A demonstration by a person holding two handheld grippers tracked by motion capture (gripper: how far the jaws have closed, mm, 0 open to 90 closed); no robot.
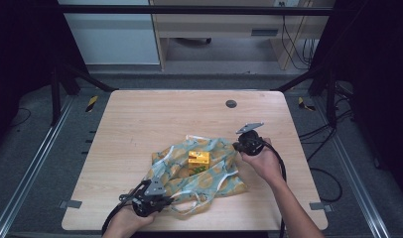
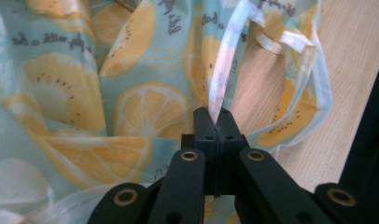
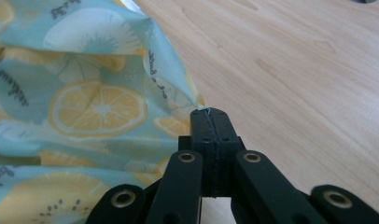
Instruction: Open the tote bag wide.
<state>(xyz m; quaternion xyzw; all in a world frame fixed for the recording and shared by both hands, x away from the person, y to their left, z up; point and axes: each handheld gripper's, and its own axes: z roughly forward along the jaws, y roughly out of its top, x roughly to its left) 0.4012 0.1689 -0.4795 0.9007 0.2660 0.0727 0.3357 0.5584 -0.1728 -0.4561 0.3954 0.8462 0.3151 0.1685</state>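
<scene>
Hands low at opposite bag (image 1: 209,173) corners; left gripper (image 2: 214,122) and right gripper (image 3: 210,119) jaws pinching cloth.

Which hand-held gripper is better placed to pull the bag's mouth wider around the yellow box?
Right, probably. The right hand-held gripper pinches the bag at its rim beside the yellow box, with bare table beyond. The left hand-held gripper only clamps a strap.

Wooden table (image 1: 140,124), round dark grommet (image 1: 231,103) near far edge; pale cabinet (image 1: 229,25) behind.
</scene>
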